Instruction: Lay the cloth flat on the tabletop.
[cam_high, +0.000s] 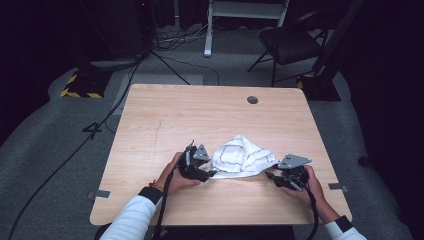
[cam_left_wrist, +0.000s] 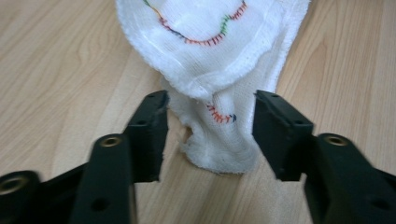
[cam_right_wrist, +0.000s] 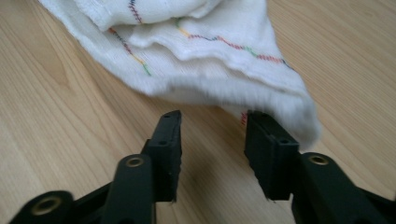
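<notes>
Our left tool (cam_left_wrist: 210, 135) stands spread, a twisted corner of the white cloth (cam_left_wrist: 210, 56) lying between its jaws without being pinched. Our right tool (cam_right_wrist: 212, 149) is also spread, just before the cloth's near edge, with nothing between the jaws. We judge both are placed at opposite ends to take the corners and stretch it. The cloth lies crumpled on the table (cam_high: 165, 115), toward our side, with wide bare wood beyond it.

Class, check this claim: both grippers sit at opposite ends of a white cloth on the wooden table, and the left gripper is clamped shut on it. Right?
Not quite. The left gripper view shows the left gripper open: a corner of the cloth lies between its jaws, unpressed. The rest stands.
</notes>
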